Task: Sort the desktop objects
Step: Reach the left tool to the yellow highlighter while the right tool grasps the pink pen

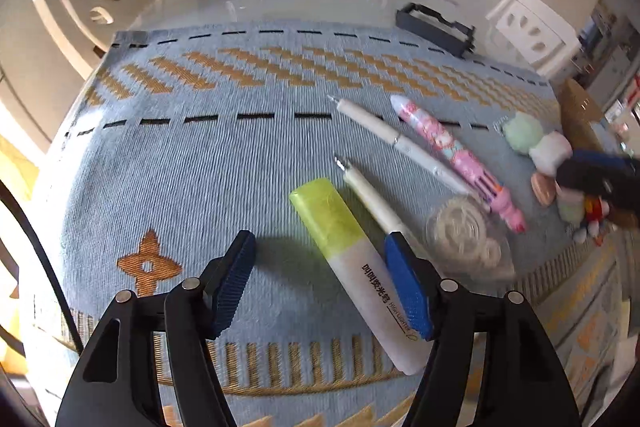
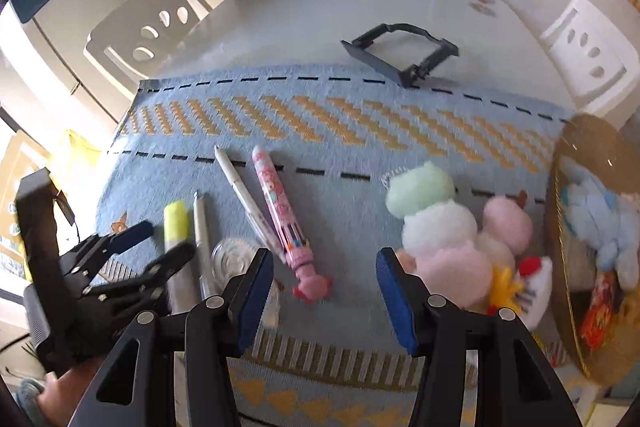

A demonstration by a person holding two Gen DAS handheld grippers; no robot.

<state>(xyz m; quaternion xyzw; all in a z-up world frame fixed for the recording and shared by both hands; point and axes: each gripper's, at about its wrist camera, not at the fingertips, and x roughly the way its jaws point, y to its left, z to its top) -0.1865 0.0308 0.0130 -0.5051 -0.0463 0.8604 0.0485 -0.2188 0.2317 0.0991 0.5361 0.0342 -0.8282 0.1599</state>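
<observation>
The left gripper (image 1: 324, 287) hangs with jaws released over the yellow highlighter (image 1: 352, 267), which lies slantwise on the blue mat (image 1: 180, 167), its body under the right-hand pad (image 1: 408, 287). Risk: closing may catch the white pen (image 1: 370, 197) just beside it. The right gripper (image 2: 326, 301), jaws released and empty, sits between the pink pen (image 2: 282, 217) and plush toys (image 2: 448, 235); a careless descent may nudge either.
</observation>
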